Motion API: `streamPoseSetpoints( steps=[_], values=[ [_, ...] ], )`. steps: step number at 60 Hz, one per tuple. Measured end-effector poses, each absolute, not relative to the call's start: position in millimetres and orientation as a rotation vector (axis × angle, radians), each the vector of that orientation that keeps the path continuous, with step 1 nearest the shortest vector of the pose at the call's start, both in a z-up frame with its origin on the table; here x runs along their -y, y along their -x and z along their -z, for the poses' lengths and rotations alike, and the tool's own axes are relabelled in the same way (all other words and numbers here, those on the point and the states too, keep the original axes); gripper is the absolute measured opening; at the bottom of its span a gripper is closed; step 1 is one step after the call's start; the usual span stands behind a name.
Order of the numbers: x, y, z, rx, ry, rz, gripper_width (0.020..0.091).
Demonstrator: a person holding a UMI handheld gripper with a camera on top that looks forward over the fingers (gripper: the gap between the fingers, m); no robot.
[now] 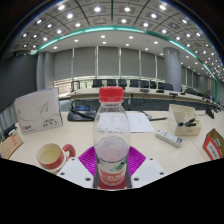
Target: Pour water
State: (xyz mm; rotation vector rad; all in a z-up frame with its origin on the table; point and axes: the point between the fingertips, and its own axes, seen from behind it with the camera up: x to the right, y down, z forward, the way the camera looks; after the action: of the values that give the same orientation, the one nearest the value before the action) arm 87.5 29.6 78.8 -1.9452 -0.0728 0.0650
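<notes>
A clear plastic water bottle (112, 135) with a red cap and a red-and-white label stands upright between the two fingers of my gripper (112, 166). Both magenta pads (88, 157) press against its sides, so the gripper is shut on it. The bottle's base is hidden low between the fingers, and I cannot tell whether it rests on the beige table (80, 132). A red cup (51, 156) with a pale inside sits on the table just left of the left finger.
A white card (39, 111) with a drawing stands at the back left. A white box (185, 119) holding pens and a white remote (168, 137) lie to the right. Papers (138, 122) lie behind the bottle. Desks and chairs line the far wall.
</notes>
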Motion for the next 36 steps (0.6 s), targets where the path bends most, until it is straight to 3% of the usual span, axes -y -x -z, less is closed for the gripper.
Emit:
streamPoseSetpoints(
  steps=[6, 15, 17, 19, 20, 23, 26, 36],
  values=[
    [-27, -88, -80, 0.061, 1.921, -0.075, 0.0383],
    [-25, -87, -78, 0.068, 1.934, -0.07, 0.0566],
    [-23, -88, -77, 0.062, 1.951, -0.068, 0.0675],
    [-21, -88, -76, 0.052, 1.968, -0.069, 0.0836],
    [-19, -88, -77, 0.048, 1.973, -0.068, 0.0871],
    [-14, -91, -79, 0.032, 1.988, -0.057, 0.0825],
    [-9, -93, -82, 0.029, 1.997, -0.048, 0.0863],
    [38, -85, -113, 0.021, 2.052, -0.007, 0.0856]
  ],
)
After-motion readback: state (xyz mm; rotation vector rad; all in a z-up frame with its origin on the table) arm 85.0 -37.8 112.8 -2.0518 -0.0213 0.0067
